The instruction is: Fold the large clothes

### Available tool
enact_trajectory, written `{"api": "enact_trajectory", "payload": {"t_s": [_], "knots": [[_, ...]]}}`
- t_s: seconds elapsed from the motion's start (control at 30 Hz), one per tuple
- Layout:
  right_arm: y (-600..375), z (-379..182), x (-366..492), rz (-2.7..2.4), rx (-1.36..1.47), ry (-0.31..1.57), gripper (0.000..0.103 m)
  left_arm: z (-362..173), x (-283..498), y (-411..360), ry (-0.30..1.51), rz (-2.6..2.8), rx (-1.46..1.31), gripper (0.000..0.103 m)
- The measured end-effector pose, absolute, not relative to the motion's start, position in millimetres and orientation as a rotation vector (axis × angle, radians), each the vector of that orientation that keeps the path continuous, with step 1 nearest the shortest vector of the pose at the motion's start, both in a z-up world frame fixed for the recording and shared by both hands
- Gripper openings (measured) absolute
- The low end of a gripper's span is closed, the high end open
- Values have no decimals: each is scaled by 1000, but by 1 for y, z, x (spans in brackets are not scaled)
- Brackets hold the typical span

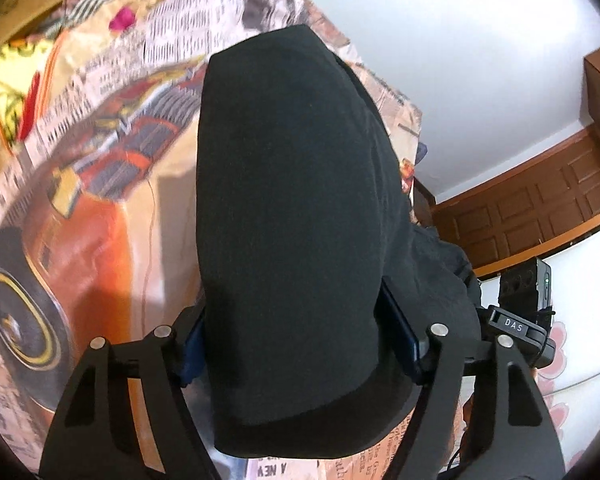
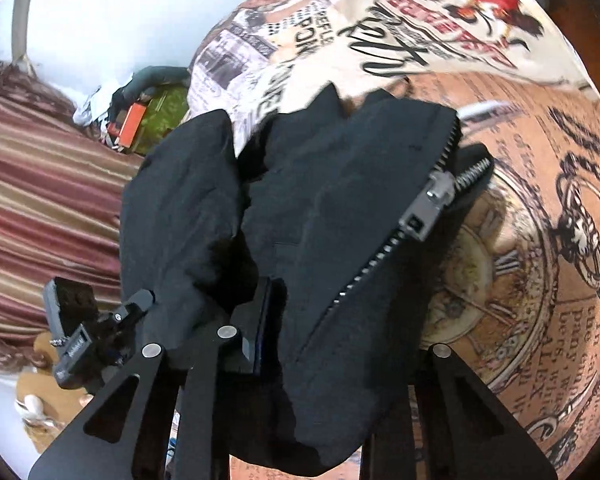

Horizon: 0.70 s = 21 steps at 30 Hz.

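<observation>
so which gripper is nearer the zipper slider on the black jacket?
Right. The zipper slider lies just ahead of the right gripper, on the jacket fold it holds. The left gripper sits on plain cloth, no zipper in its view.

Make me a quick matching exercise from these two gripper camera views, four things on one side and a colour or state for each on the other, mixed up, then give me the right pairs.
Things:
1. jacket
2. zipper slider
3. printed car
4. door

Colour or state:
A. brown wood, panelled
B. black, draped over both grippers
C. grey metal, partway along the teeth
D. orange, on the bedsheet

Pairs: 1-B, 2-C, 3-D, 4-A

The left gripper has jacket cloth filling the space between its fingers; the right gripper is largely buried under it.
</observation>
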State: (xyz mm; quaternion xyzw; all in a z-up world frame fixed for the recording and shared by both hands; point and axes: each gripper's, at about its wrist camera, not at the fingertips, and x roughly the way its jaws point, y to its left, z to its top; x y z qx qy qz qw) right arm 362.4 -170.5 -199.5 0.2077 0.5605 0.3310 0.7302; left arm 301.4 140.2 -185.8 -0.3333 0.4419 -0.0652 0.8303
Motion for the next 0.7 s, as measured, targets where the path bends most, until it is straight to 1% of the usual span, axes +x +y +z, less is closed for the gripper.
{"api": "enact_trajectory", "payload": {"t_s": [0.23,0.47,0.6,0.7], "knots": [[-126,-162,372,785,428,1143,20,-135,295,173,818,-134,-634,72],[-64,-133,388,852,398,1060,20,-93,295,237,721,-123,-588,72],[-25,-132,398,860,372,1030,20,-86,308,275,686,-107,-561,72],[2,-142,411,861,384,1038,20,-91,327,305,686,-96,-569,72]]}}
